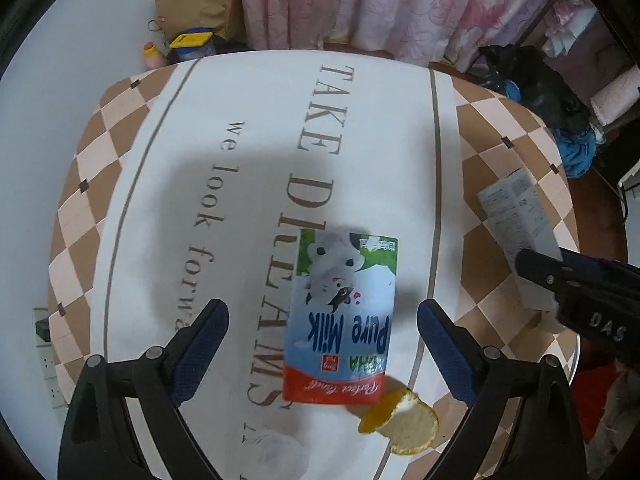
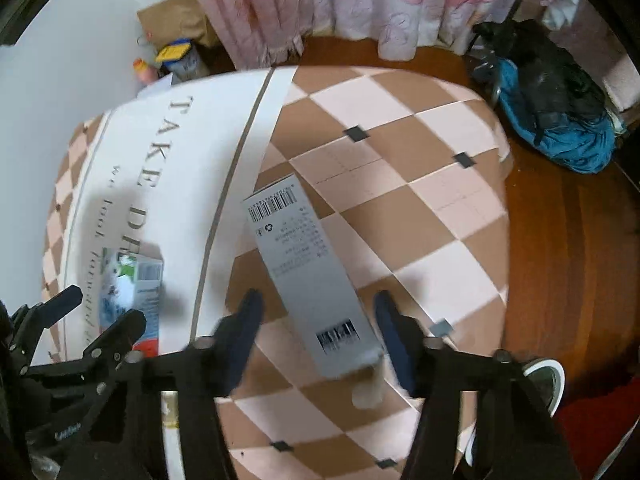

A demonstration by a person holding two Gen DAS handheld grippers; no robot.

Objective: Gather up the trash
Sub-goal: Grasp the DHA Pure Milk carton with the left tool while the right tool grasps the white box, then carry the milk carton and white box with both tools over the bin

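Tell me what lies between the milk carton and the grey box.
Only tablecloth: between the milk carton and the grey box runs its grey border stripe, with no other object. The right wrist view shows this best.

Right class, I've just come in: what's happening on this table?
A person is clearing rubbish with a gripper in each hand. The left gripper is open around a milk carton lying flat on the table, with orange peel beside it. The right gripper is open around a grey box. Neither piece is gripped yet.
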